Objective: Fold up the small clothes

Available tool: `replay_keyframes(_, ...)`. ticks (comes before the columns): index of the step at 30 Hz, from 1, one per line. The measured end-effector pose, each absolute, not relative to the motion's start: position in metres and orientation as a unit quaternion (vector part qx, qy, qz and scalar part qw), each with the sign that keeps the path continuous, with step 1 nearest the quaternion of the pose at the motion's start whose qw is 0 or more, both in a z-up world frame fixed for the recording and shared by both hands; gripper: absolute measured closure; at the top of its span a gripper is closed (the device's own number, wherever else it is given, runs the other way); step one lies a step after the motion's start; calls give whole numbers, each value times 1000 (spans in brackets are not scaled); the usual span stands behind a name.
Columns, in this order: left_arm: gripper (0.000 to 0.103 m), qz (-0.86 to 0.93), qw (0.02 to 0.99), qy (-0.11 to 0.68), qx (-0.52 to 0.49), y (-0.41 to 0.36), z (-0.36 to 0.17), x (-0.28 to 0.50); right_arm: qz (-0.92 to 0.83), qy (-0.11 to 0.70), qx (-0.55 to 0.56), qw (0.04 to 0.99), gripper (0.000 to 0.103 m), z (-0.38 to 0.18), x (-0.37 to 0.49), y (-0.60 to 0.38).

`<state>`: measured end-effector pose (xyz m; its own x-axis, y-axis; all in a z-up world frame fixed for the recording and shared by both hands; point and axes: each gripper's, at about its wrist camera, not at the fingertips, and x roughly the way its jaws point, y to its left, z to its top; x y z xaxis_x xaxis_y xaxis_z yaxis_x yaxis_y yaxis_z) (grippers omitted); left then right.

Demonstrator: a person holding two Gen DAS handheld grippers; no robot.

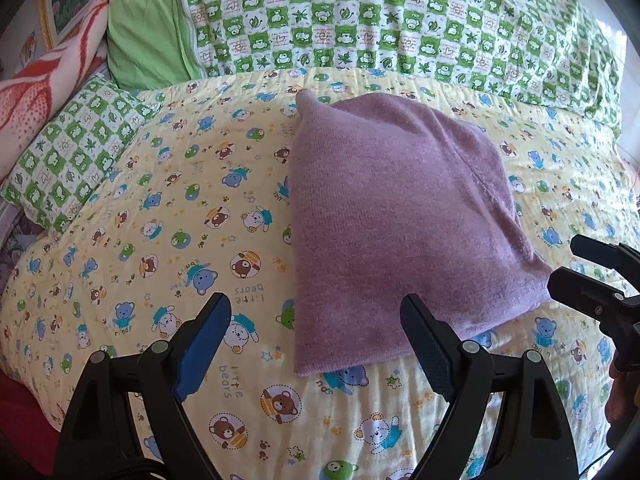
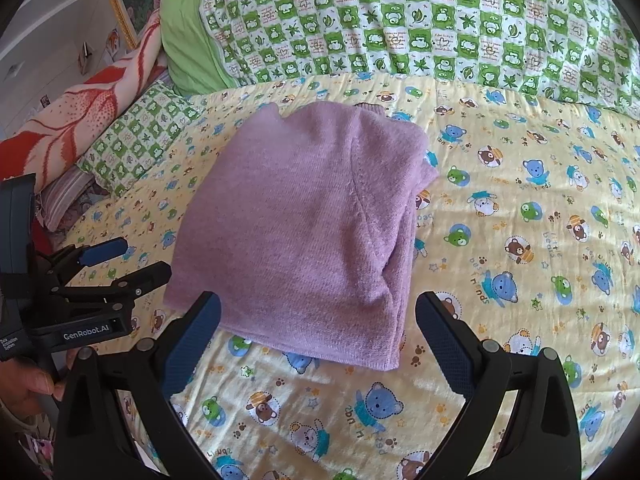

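A purple knit garment (image 1: 392, 216) lies folded into a compact rectangle on the yellow bear-print quilt (image 1: 160, 208). It also shows in the right wrist view (image 2: 304, 232). My left gripper (image 1: 316, 320) is open and empty, hovering at the garment's near left corner. My right gripper (image 2: 318, 312) is open and empty, just above the garment's near edge. The right gripper shows at the right edge of the left wrist view (image 1: 576, 264), close to the garment's near right corner. The left gripper shows at the left of the right wrist view (image 2: 136, 258), jaws apart.
A green checked duvet (image 1: 400, 20) with a plain green end is piled along the back. A green checked pillow (image 1: 72, 148) and a red-and-white blanket (image 1: 36, 92) lie at the left. The quilt (image 2: 520, 240) stretches to the right of the garment.
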<state>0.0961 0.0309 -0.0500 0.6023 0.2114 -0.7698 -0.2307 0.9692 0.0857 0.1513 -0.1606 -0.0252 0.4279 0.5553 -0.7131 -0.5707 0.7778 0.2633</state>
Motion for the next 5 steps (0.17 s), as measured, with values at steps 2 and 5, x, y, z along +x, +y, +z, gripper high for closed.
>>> replay_keyframes(2, 16, 122, 896, 428, -11, 31, -50, 96, 333, 419, -9, 845, 5, -26, 151, -160)
replay_keyframes(5, 16, 125, 897, 425, -12, 31, -47, 97, 333, 419, -8, 845, 5, -26, 152, -160)
